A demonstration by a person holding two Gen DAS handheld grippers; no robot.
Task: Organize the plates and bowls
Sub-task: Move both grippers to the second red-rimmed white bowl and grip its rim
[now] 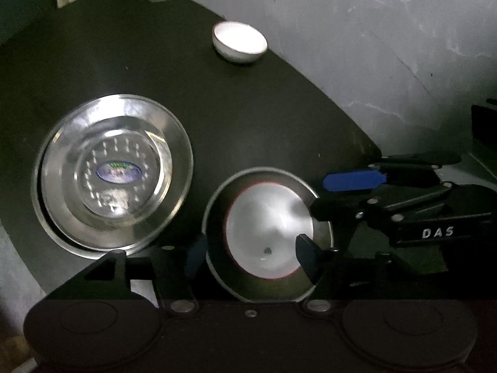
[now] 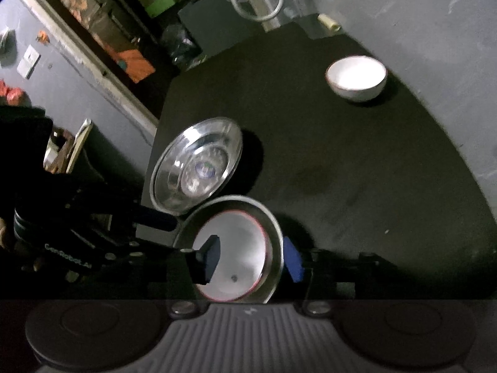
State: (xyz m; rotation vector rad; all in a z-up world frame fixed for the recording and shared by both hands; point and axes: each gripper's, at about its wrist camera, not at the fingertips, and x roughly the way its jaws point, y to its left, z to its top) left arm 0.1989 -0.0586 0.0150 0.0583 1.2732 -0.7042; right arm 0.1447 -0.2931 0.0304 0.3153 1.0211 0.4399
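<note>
Two grippers sit on one stack, both w/ jaws spread, neither pinching anything. Your left gripper [image 1: 251, 251] straddles the near-left edge of the steel plate [image 1: 267, 175]: one finger outside the rim, the other over the white red-rimmed dish [image 1: 270, 223] sitting inside it. Your right gripper [image 2: 251, 259] straddles the opposite rim, one finger over the dish, the blue pad outside. Pads look clear of the metal on both sides.

That plate + dish sit at the near edge of the black table [image 1: 248, 108], just beside a nested pair of steel plates [image 1: 174, 155] on the left. A white bowl [image 1: 239, 42] stands well apart, by the far wall.

Handling, as a judgement: steel is thin, stiff, light and slick, so it prob. slides in the pads unless you bite the flat rim flange squarely. The white dish looks ceramic, i.e. heavier and chippable, and it's loose in the plate, so a tilt could let it skate. Grip the rim on two opposite sides, keep it level. For the far bowl, take the lip w/ one finger inside, one outside.
</note>
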